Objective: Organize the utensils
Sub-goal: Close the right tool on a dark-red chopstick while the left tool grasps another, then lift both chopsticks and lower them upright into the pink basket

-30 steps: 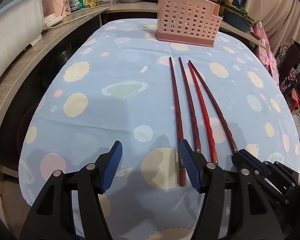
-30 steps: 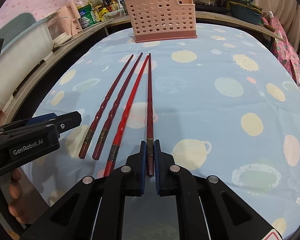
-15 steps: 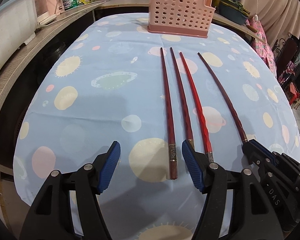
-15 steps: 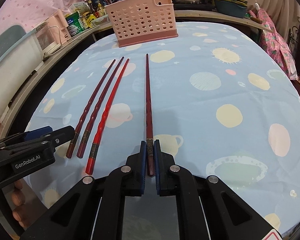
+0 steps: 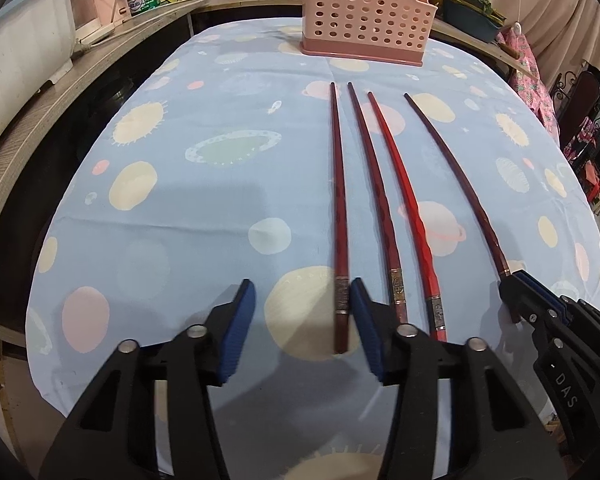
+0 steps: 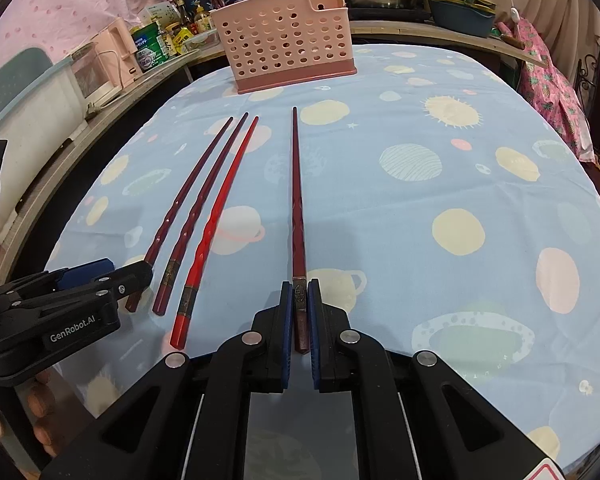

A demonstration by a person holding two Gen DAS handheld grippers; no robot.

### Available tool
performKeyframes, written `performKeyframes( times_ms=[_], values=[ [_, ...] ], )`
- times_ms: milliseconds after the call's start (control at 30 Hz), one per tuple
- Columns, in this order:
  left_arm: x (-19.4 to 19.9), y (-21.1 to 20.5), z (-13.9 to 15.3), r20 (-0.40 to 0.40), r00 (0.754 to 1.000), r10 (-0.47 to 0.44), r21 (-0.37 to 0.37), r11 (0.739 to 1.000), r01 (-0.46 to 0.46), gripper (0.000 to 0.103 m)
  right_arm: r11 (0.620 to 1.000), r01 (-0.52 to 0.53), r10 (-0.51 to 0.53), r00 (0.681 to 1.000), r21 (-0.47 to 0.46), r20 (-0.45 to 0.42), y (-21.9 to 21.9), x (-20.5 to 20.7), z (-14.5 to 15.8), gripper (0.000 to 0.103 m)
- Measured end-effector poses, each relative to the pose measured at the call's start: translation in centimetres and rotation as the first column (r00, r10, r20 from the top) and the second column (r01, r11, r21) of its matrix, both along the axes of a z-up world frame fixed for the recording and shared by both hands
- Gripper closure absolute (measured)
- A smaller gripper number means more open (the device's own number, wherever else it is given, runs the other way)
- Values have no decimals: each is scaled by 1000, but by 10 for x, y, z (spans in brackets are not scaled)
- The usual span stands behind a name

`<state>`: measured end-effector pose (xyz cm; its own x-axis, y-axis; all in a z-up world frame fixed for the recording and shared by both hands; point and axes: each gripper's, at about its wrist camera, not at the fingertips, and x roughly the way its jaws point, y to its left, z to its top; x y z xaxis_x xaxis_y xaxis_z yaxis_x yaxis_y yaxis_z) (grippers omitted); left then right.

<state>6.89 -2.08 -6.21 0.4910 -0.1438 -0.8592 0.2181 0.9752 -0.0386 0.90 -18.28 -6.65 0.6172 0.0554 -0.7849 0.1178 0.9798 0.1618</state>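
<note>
Hiding chopstick (image 5: 397,300) end | left tool (image 5: 300,320) finger (image 5: 366,328)

- The left gripper (image 5: 302,322) is matte black plastic, with two angular arms ending in ribbed blue pads on the fingers (image 5: 240,332).
- Round silver screws sit at each joint of both tools.
- The right gripper (image 6: 300,320) is the same build: black arms, blue-faced fingers (image 6: 286,332).
- Seen from the side, the left one carries white lettering, "GenRobot.AI".
- The right one shows white letters "DAS" on its body.
- Bare fingertips of a hand (image 6: 40,420) curl under the left tool.
</note>
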Motion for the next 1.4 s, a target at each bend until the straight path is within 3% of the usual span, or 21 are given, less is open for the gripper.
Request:
performKeyframes(
  times_ms=[167,267,700,1400],
  values=[
    [3,3,1,-6,1000,7,-7,1000,-7,88,1000,0,0,1000,-1,-1,0,0,0,96],
    [3,4,1,-10,1000,7,-8,1000,-7,93,1000,-1,1,1000,0,-1,0,0,0,96],
    [5,6,2,-35,999,16,-15,1000,-17,96,1000,7,-7,1000,14,0,-4,-1,4,96],
    [18,9,26,-7,999,38,-40,998,-38,96,996,83,-87,992,42,95,-43,11,47,96]
  ],
)
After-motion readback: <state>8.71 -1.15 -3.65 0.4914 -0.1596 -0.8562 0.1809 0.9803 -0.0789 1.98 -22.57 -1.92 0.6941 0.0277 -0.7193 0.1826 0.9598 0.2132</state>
